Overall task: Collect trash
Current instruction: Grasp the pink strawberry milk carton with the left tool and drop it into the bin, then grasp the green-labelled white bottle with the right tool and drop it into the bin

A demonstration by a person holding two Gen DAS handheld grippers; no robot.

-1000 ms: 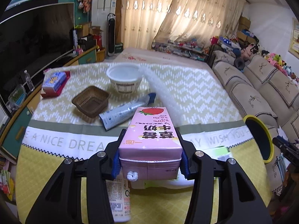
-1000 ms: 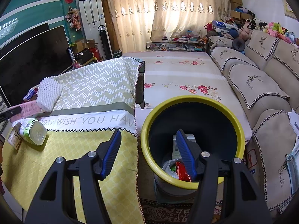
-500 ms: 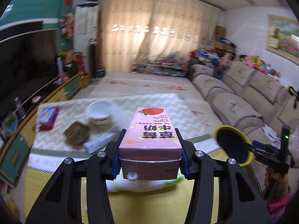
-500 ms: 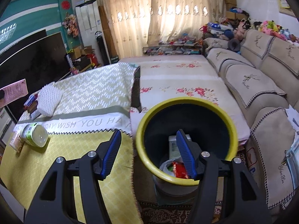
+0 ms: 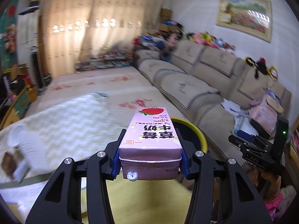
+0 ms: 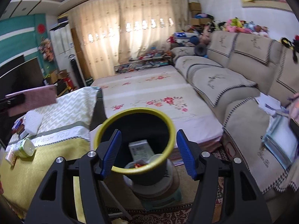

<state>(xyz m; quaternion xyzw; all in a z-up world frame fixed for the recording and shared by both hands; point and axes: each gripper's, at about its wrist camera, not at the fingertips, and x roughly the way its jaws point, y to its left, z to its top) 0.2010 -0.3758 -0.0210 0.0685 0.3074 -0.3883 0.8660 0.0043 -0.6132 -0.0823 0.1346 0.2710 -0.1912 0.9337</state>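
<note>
We see the left claw (image 5: 150,160) clamped on a pink strawberry milk carton (image 5: 151,140), white cap toward the camera, near the yellow-rimmed bin (image 6: 133,141); the right claw (image 6: 148,154) gapes empty above it.

Glossy pink paper carton (image 5: 152,130), ribbed blue pads (image 6: 112,153), woven cloth sofa covers (image 6: 220,80), smooth yellow-rimmed plastic bin (image 6: 168,127).

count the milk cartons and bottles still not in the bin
2: a pink strawberry milk carton clamped between the left gripper's fingers, and a green-and-white bottle lying on the yellow cloth. Others may be hidden out of frame.
</note>
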